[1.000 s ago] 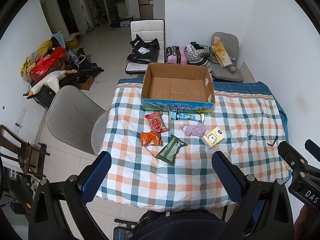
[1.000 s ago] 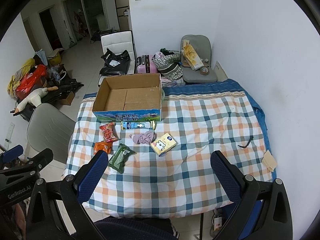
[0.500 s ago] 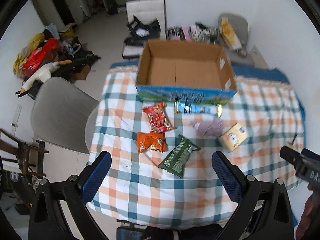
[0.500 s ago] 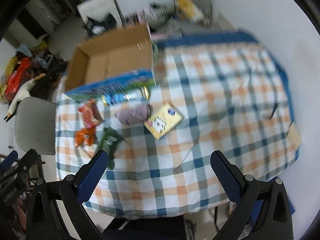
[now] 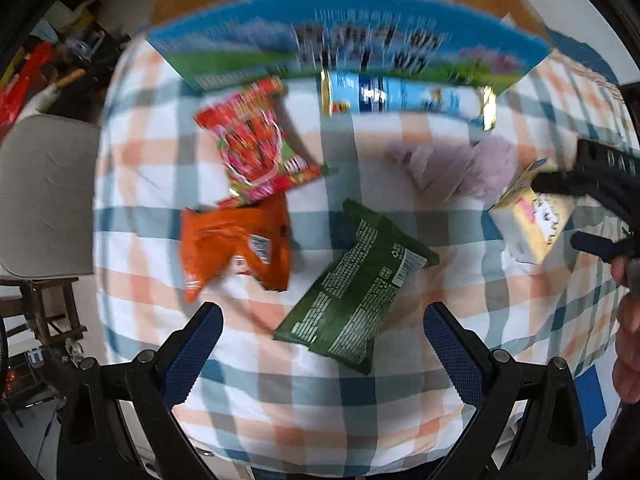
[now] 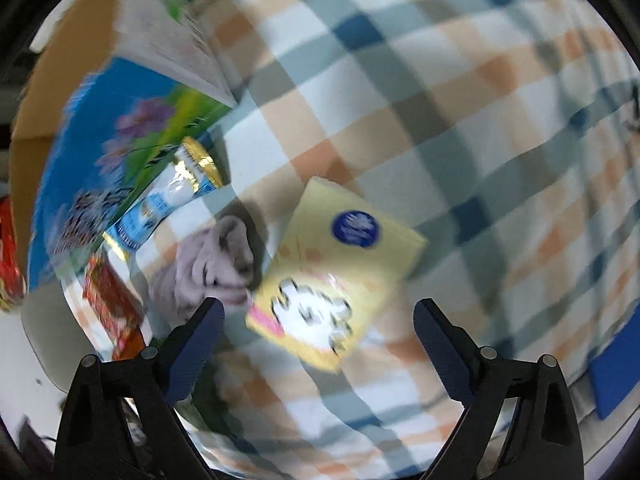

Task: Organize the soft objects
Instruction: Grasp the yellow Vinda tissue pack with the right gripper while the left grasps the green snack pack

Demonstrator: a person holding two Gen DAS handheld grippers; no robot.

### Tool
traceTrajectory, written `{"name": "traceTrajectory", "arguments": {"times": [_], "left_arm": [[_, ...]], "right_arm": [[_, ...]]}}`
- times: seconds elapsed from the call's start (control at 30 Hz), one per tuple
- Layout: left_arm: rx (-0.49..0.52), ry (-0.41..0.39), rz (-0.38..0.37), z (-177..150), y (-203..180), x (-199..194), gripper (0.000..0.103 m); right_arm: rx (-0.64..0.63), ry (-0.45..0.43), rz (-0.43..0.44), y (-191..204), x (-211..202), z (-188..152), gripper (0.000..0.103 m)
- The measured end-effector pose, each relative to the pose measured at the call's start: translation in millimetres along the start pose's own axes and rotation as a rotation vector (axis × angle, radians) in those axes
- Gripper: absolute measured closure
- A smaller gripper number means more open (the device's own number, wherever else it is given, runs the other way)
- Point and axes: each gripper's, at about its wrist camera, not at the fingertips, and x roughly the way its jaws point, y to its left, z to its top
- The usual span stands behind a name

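Both tools are spread wide and empty: the left tool (image 5: pixel 323 332) hangs over the flat green foil snack packet (image 5: pixel 356 287), the right tool (image 6: pixel 318 328) over the yellow soft tissue pack (image 6: pixel 338 276) on the checked worktop (image 6: pixel 460 100). The right one could snag the neighbouring mauve cloth (image 6: pixel 212 268), which touches that pack.

You are looking at two bright, evenly daylit fisheye views with heavy motion blur. In your left view the printing on the cardboard box (image 5: pixel 344 40) smears into streaks, while the green packet (image 5: pixel 356 284) stays fairly sharp. In your right view almost everything is smeared, the yellow pack (image 6: pixel 340 276) included. Shadows are soft and short. Straight checks on the cloth (image 6: pixel 440 120) bend outward, and the corners fall to black.
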Motion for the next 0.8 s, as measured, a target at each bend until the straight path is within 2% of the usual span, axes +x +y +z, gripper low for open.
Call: {"name": "traceTrajectory", "arguments": {"times": [0.07,0.17,0.3,0.4,0.53,0.6,0.67,0.73,0.8], "left_arm": [[-0.008,0.035,-0.014,1.6,-1.6,16.2,0.000],[0.001,0.071,-0.035,1.5,-6.2,30.3,0.000],[0.010,0.085,-0.072,1.3,-10.5,38.2,0.000],[0.039,0.089,-0.069,3.8,-19.1,45.4,0.000],[0.118,0.112,-0.022,13.7,-45.3,62.6,0.000],[0.139,0.122,-0.005,19.0,-53.4,70.6,0.008],[0.127,0.148,-0.006,21.0,-59.6,78.9,0.035],[0.070,0.169,-0.012,21.3,-59.9,84.1,0.044],[0.006,0.184,-0.050,19.2,-56.9,84.5,0.049]], "right_arm": [[0.000,0.034,-0.014,3.4,17.4,5.0,0.021],[-0.053,0.080,-0.027,6.3,32.6,2.8,0.028],[-0.294,0.148,-0.167,16.0,44.0,-17.7,0.029],[-0.442,0.190,-0.255,18.4,59.6,-33.9,0.029],[-0.442,0.171,-0.265,22.5,73.5,-34.5,0.028],[-0.417,0.153,-0.262,21.1,76.1,-35.7,0.028],[-0.397,0.151,-0.258,23.0,78.8,-28.6,0.029],[-0.415,0.149,-0.260,26.6,85.9,-28.1,0.031],[-0.452,0.147,-0.262,27.9,92.0,-33.6,0.031]]}}
